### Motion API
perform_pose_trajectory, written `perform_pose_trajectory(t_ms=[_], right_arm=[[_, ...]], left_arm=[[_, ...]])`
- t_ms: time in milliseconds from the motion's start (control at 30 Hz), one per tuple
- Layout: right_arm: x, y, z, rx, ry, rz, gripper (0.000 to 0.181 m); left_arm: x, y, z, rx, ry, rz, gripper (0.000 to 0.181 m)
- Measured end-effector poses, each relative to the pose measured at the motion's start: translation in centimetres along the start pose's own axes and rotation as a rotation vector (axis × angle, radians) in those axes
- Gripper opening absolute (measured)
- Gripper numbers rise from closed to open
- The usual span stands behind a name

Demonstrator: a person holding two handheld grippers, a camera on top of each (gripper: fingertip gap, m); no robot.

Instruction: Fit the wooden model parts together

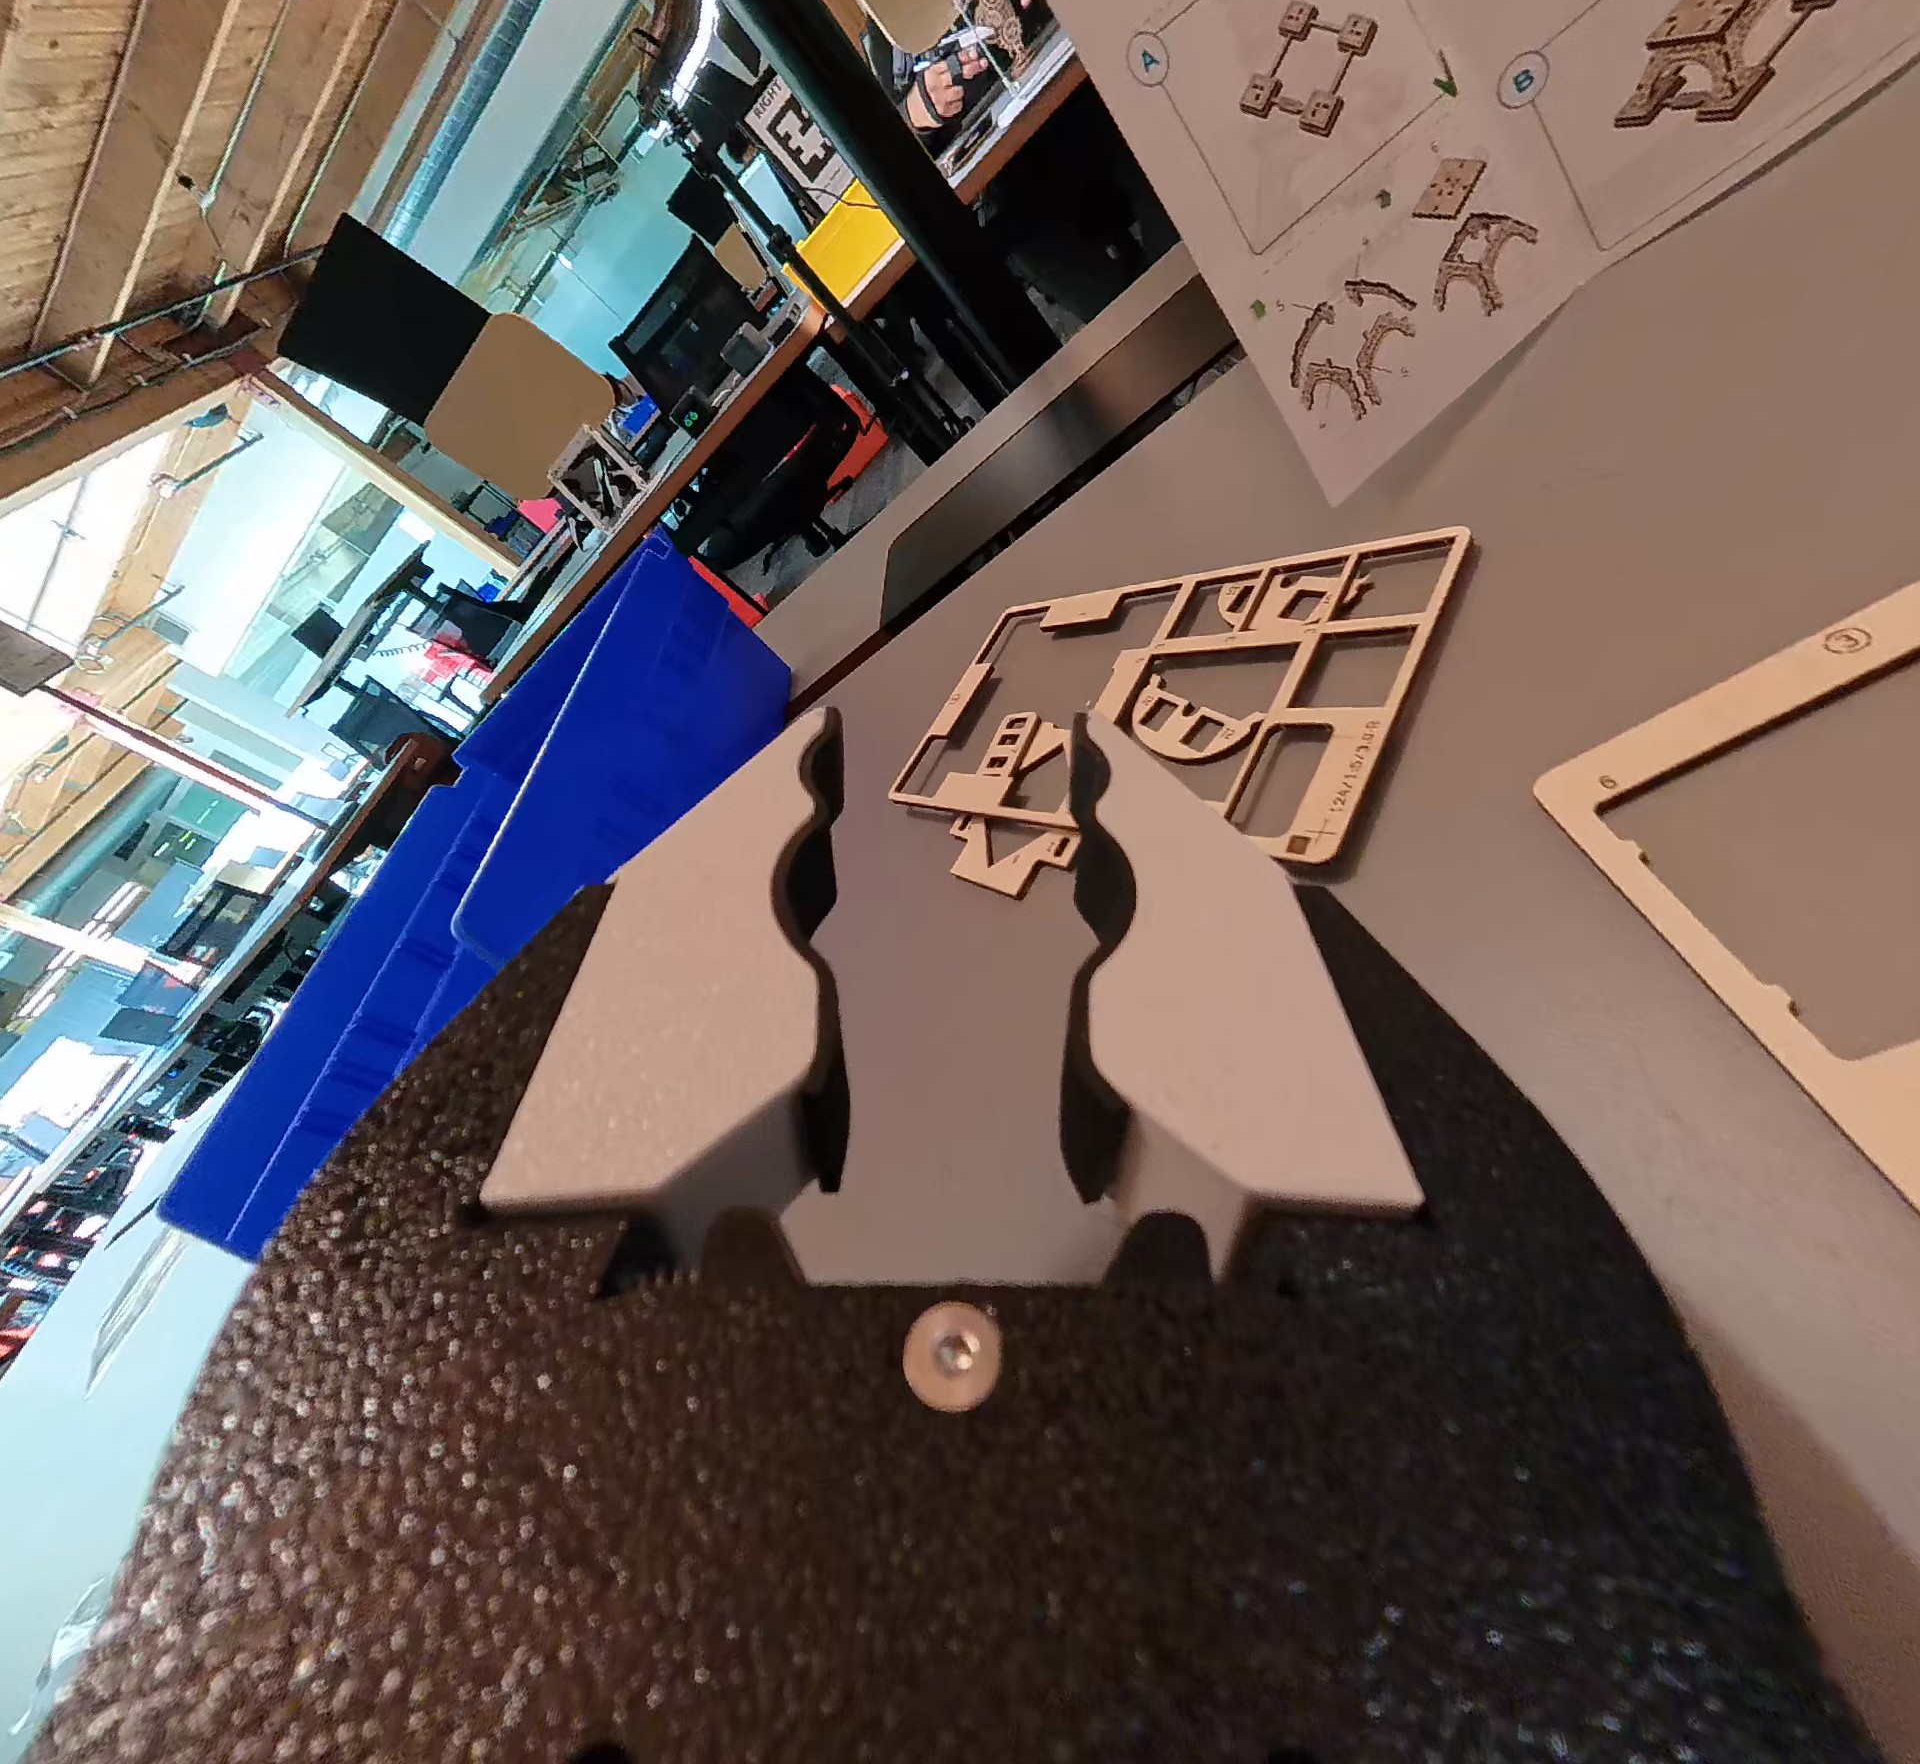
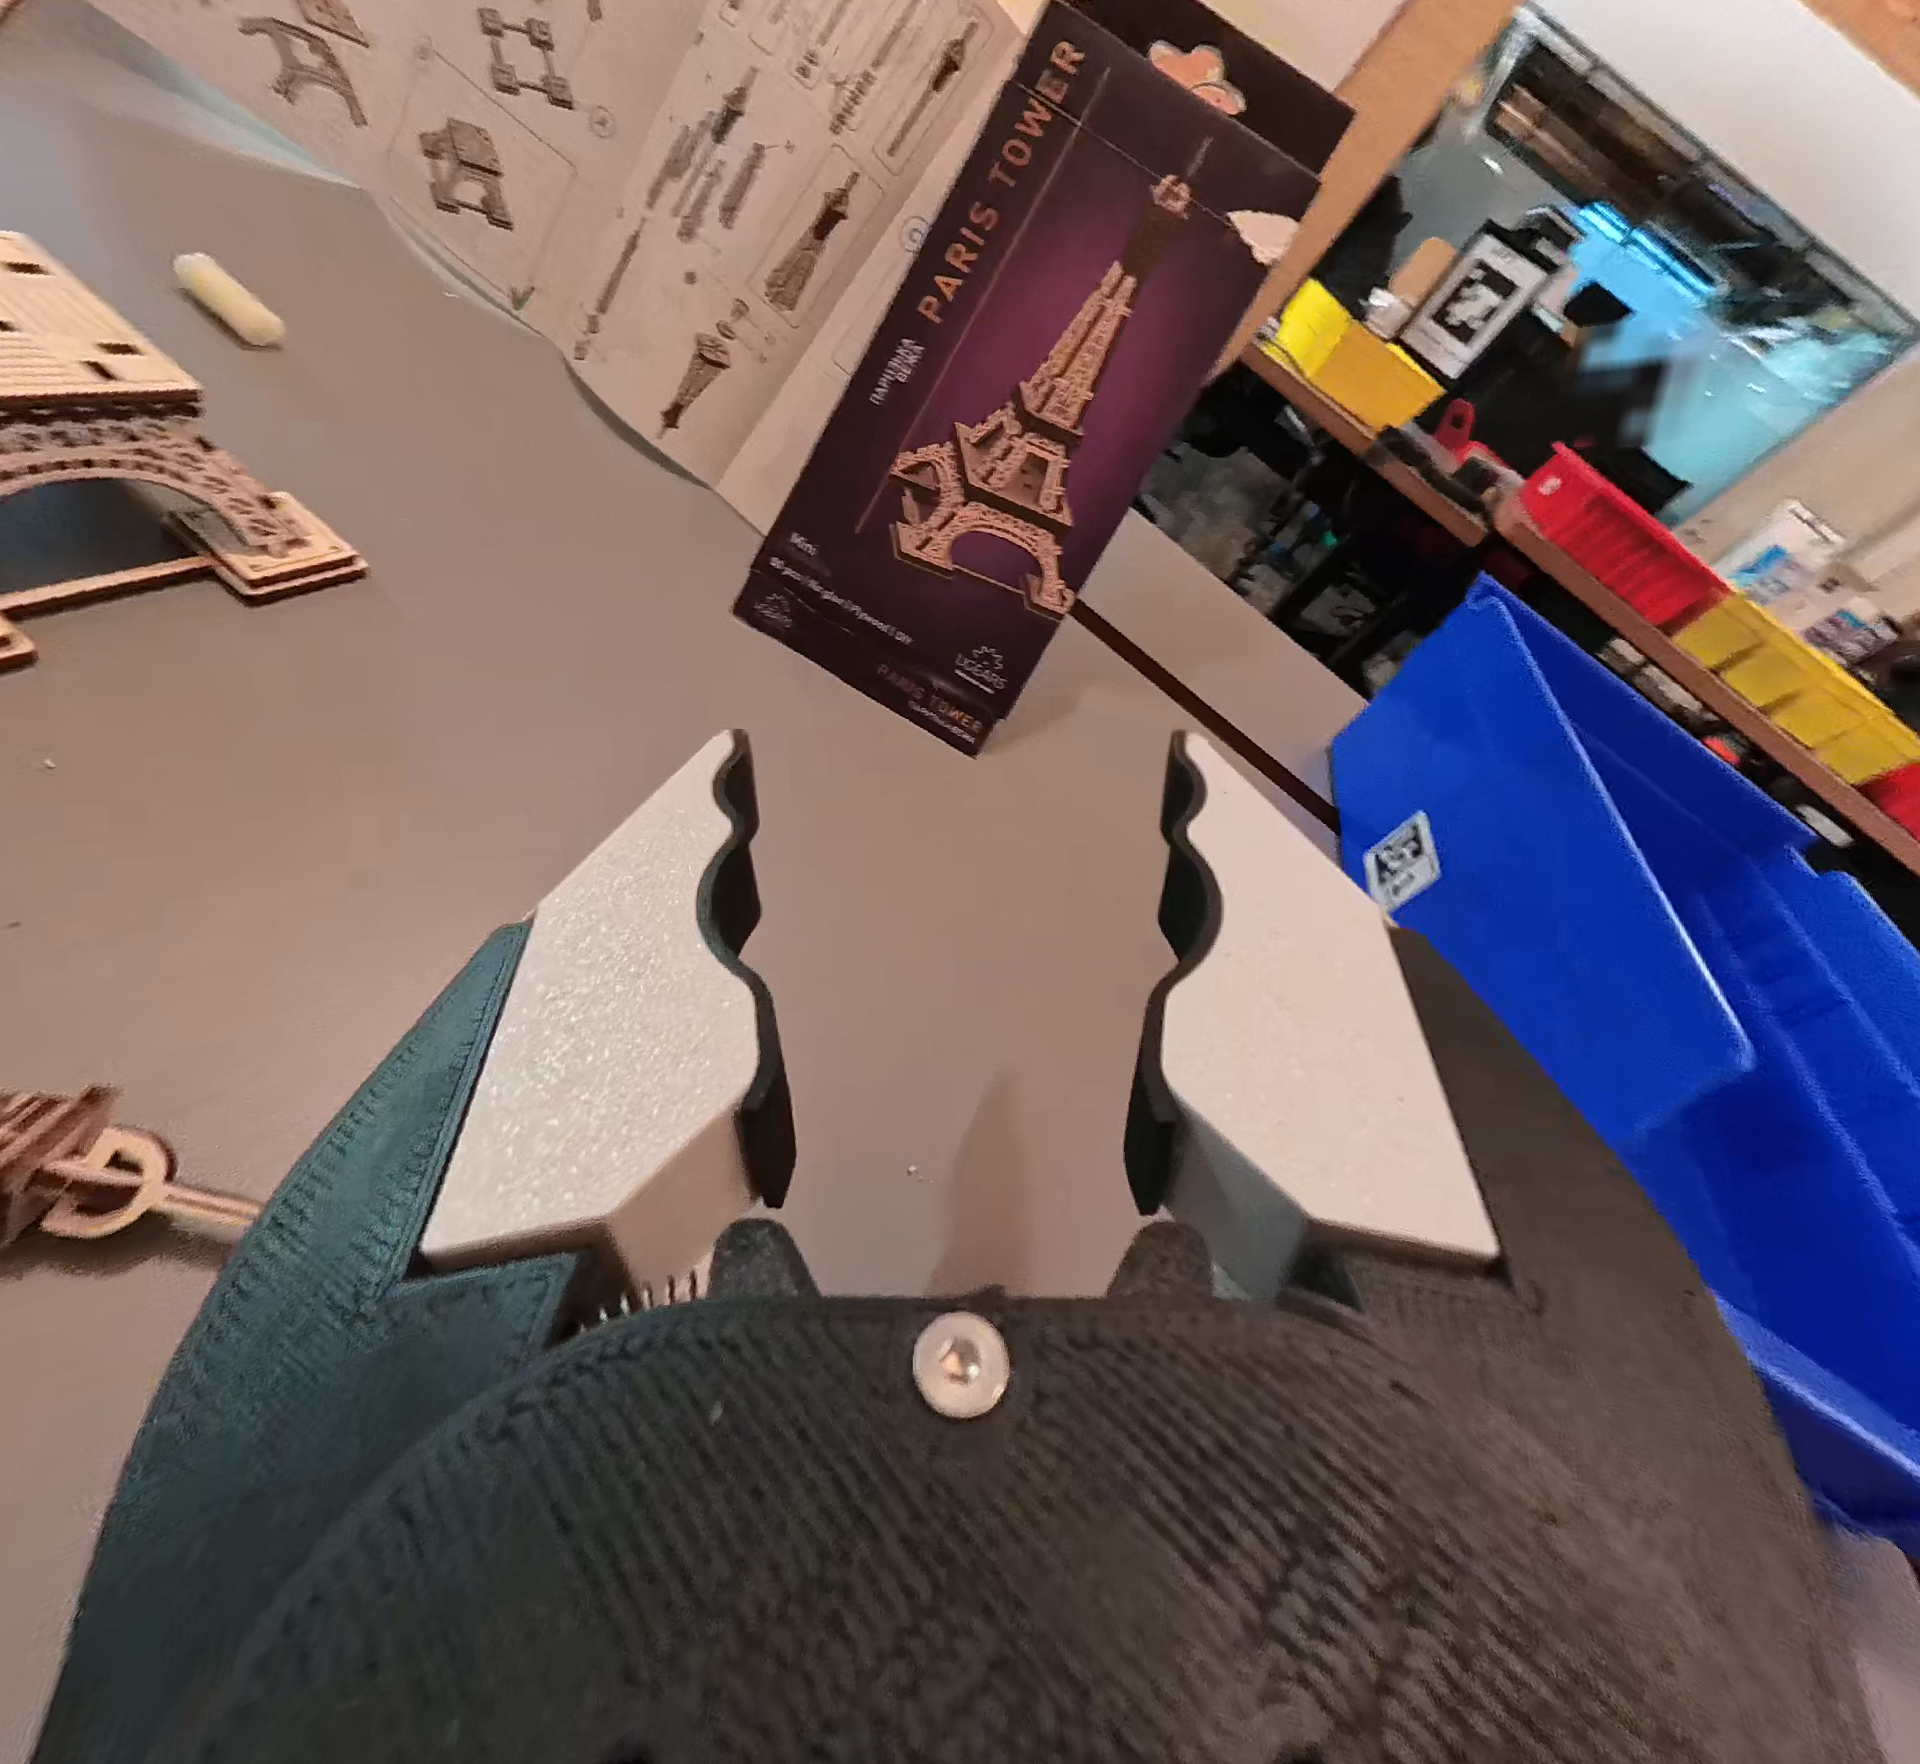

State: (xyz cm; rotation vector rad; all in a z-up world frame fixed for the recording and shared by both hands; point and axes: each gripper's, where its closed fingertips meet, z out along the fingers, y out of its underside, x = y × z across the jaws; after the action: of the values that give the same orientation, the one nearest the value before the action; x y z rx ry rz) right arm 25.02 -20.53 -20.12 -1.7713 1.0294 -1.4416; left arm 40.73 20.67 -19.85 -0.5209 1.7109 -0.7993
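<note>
In the left wrist view, my left gripper [image 1: 956,727] is open and empty, tilted, just short of a thin wooden parts sheet [image 1: 1299,675] lying flat on the grey table [image 1: 1662,467]. Most of the sheet's parts are punched out. A second, nearly empty wooden frame [image 1: 1621,779] lies to its right. In the right wrist view, my right gripper [image 2: 956,748] is open and empty above bare table. The built wooden tower base [image 2: 125,436] stands at the left edge. A small wooden assembly [image 2: 73,1164] lies at the lower left.
The folded instruction sheet [image 1: 1455,104] stands at the back; it also shows in the right wrist view [image 2: 623,52]. A dark product box [image 2: 1029,384] stands ahead of my right gripper. Blue bins [image 1: 520,831] [image 2: 1621,987] sit at the table's edge. A small white stick [image 2: 229,301] lies near the instructions. Left tips to right tips: about 45 centimeters. Both grippers' tips are roughly 20 centimeters from the small white stick [image 2: 229,301].
</note>
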Motion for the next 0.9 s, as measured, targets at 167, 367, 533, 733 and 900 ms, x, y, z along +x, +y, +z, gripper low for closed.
perform_pose_trajectory(t_ms=[167,367,533,733,900], right_arm=[[-0.5,0.2,0.0,-0.048,0.045,-0.023,0.080],[0.4,-0.4,-0.5,-0.051,0.099,-0.080,0.079],[1.2,-0.1,-0.7,-0.084,0.123,-0.105,0.079],[0.4,0.0,-0.9,-0.128,0.068,-0.059,0.073],[3.6,1.5,-3.4,-0.279,0.144,-0.037,0.088]], left_arm=[[0.4,0.1,0.1,-0.003,0.004,0.021,0.041],[0.6,0.3,0.2,-0.008,0.007,0.030,0.041],[0.9,0.4,0.2,-0.011,0.013,0.047,0.041],[1.4,0.4,0.3,-0.012,0.028,0.077,0.040],[1.1,0.4,0.1,-0.008,0.012,0.067,0.039]])
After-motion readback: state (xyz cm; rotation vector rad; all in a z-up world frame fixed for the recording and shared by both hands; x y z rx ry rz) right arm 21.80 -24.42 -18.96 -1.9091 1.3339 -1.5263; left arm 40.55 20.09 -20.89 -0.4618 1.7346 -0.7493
